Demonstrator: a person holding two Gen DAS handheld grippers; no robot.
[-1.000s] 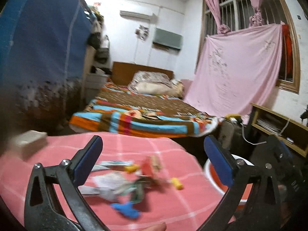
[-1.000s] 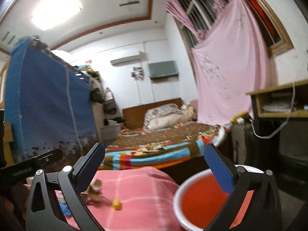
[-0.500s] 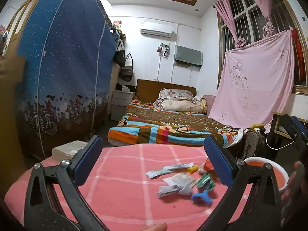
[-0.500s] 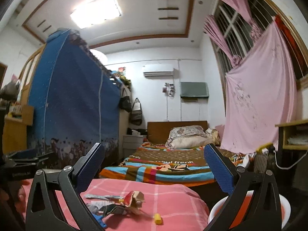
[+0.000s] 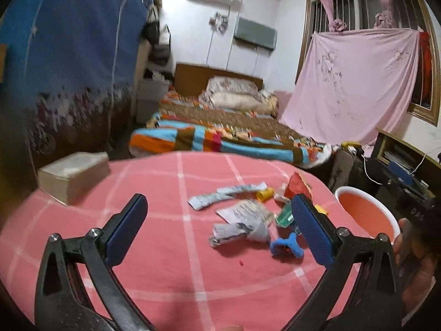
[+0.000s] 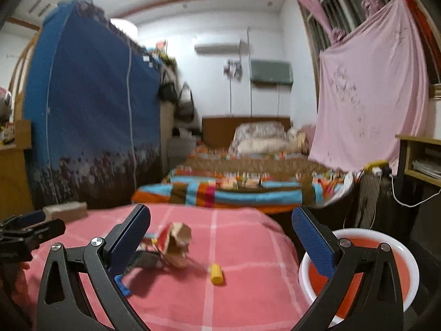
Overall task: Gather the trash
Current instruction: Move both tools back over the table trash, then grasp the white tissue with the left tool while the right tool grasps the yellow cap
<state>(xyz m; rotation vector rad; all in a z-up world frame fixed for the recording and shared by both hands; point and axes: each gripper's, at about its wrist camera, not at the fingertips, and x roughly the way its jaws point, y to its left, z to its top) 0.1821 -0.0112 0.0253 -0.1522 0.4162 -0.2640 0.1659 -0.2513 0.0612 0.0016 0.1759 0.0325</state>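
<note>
A pile of trash lies on the pink checked tablecloth: crumpled white paper, a paper strip, a red wrapper, a blue plastic piece and a yellow cap. My left gripper is open and empty above the table, just left of the pile. My right gripper is open and empty, with a torn wrapper and a yellow cap between its fingers' lines. A red basin with a white rim stands off the table's right edge; it also shows in the left wrist view.
A tissue box sits at the table's far left. A bed with a striped blanket lies beyond the table. A blue fabric wardrobe stands at left, a wooden shelf at right.
Both cameras have tilted down and moved in toward the table; the trash pile and the basin look larger and nearer. Both grippers stay open.
</note>
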